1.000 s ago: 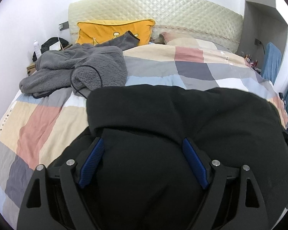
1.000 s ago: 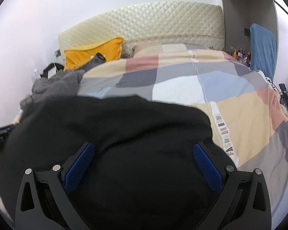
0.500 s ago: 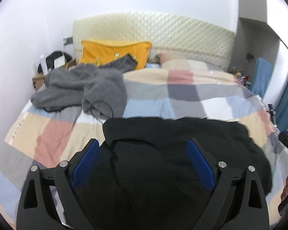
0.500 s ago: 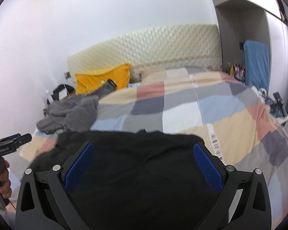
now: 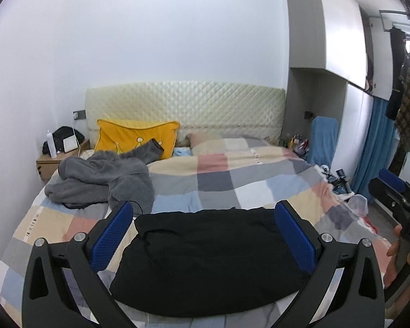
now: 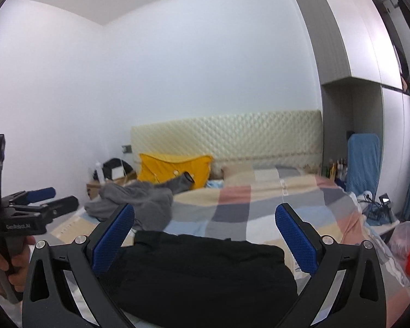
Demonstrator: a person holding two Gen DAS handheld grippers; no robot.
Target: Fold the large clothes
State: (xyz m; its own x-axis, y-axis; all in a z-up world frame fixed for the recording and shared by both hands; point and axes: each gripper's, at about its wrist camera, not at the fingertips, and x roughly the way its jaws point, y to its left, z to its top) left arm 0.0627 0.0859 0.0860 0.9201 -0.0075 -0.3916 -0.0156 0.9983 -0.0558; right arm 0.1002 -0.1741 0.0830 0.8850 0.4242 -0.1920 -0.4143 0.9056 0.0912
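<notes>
Finishing the black fabric garment (image 5: 210, 257), a folded bundle at the lower centre on the checked quilt bed (image 5: 232, 175), means clearing it cleanly. The left hand-held gripper (image 5: 202, 235) has just been opening; its jaws, like the right hand-held gripper (image 6: 205, 235), stand wide, holding nothing. Next, probably the grey fleece garment (image 5: 101, 177), upper left.

Even, soft daylight throughout; strong fisheye bending with dark corners, right wrist view slightly motion-blurred.

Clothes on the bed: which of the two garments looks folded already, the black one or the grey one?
The black garment, lying as a compact, flat block at the bed's near edge. The grey fleece garment is a crumpled heap near the yellow pillow.
</notes>
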